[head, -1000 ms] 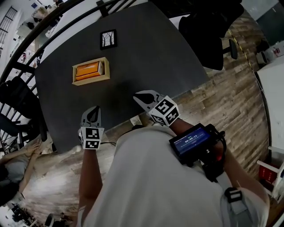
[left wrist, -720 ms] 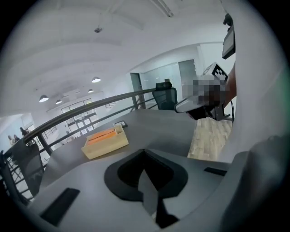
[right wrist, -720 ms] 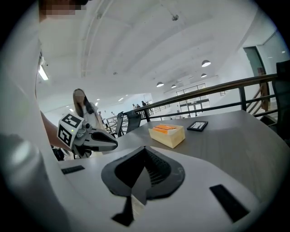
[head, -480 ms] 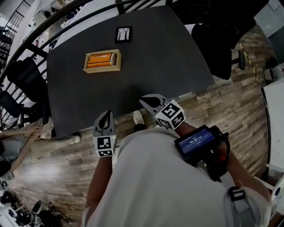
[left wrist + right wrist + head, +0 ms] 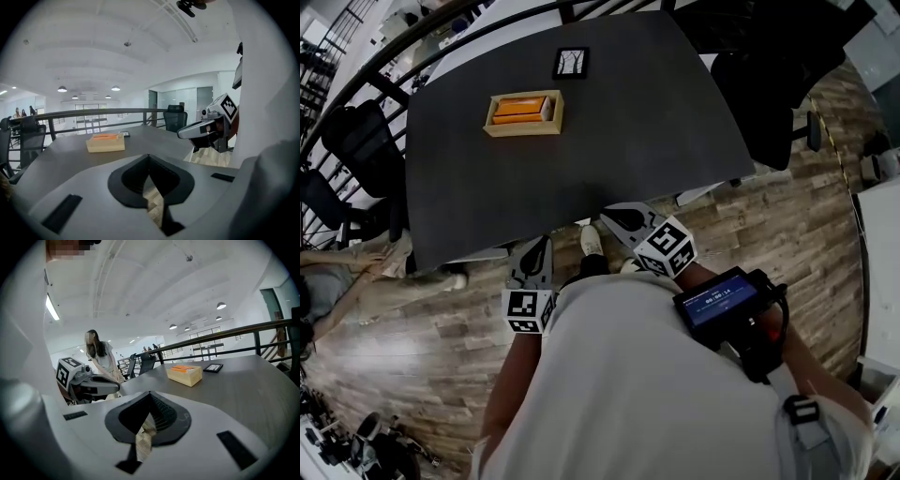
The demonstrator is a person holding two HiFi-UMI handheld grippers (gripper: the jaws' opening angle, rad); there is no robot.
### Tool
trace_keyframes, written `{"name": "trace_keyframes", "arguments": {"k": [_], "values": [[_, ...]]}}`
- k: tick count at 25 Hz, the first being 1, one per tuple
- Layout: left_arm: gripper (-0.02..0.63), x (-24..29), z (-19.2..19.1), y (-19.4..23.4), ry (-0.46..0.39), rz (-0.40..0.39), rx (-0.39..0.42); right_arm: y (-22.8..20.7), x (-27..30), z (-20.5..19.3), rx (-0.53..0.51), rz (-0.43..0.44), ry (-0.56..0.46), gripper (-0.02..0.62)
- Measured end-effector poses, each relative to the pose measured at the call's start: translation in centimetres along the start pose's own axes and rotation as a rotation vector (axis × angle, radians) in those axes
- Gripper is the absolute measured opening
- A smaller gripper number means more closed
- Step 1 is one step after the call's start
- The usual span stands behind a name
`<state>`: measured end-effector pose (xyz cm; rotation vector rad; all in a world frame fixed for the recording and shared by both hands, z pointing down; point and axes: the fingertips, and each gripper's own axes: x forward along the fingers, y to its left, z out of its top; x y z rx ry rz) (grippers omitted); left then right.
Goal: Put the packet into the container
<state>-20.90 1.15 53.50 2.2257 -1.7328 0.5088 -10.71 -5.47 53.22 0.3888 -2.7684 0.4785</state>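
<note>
A light wooden container stands on the far left part of the dark table, with the orange packet lying inside it. Both grippers hang over the wooden floor just off the table's near edge, close to the person's body and far from the container. My left gripper is shut with nothing in it. My right gripper is also shut and empty. The container and packet show beyond the shut jaws in the left gripper view. The right gripper view shows the same container and packet.
A small black-framed card lies behind the container. Black office chairs stand at the table's right and left sides. A railing runs behind the table. A person stands at the left, near the table.
The person has stepped back from the table. Both grippers, which were over its near edge, now hang over the floor in front of it. Both stay shut.
</note>
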Motion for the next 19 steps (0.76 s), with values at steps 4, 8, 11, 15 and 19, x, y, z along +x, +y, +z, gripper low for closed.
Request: {"name": "trace_keyframes", "arguments": {"k": [4,8,11,15,19], "values": [[0.011,-0.4,-0.6,-0.6,-0.004,-0.008,-0.031,0.7,-0.4,-0.1,-0.006,0.008,-0.002,0.008],[0.011,-0.9,-0.8,-1.1,-0.009,0.002,-0.052,1.0,-1.5,-0.3,-0.012,0.005,-0.017,0.008],[0.011,-0.8,-0.7,-1.1,-0.011,0.003,-0.053,0.9,-1.6,-0.4,-0.012,0.004,-0.02,0.008],[0.011,-0.6,-0.7,-1.1,-0.006,-0.001,-0.054,0.9,-1.5,-0.3,-0.014,0.002,-0.023,0.008],[0.011,-0.6,-0.7,-1.4,0.002,-0.002,-0.058,0.9,-2.0,-0.3,-0.008,0.001,-0.02,0.008]]}}
